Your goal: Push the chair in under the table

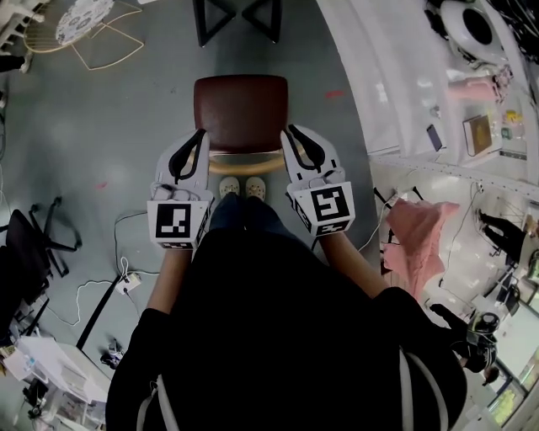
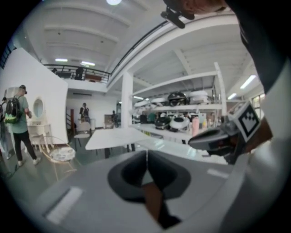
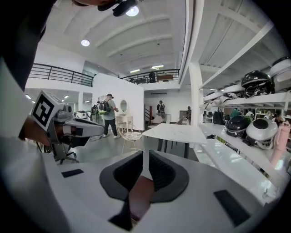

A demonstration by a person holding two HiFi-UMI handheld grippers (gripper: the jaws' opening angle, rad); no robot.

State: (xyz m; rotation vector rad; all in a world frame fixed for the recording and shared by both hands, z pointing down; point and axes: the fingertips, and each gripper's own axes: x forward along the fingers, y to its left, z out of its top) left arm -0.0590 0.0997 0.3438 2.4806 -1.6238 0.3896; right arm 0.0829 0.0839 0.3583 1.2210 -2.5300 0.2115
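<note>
head view, one chair [image 1: 241, 109], two hand-held grippers [image 1: 200, 135] [image 1: 290, 132]

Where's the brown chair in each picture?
Head view: the chair is at the top middle, its seat seen from above.
Left gripper view: only a brown sliver of it shows, low in the middle.
Right gripper view: again a brown sliver, low in the middle.
Shared landmark: the wire chair, which stands on the left in all three.

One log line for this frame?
left gripper: shut, empty | right gripper: shut, empty | chair: backrest between grippers, contact unclear
</note>
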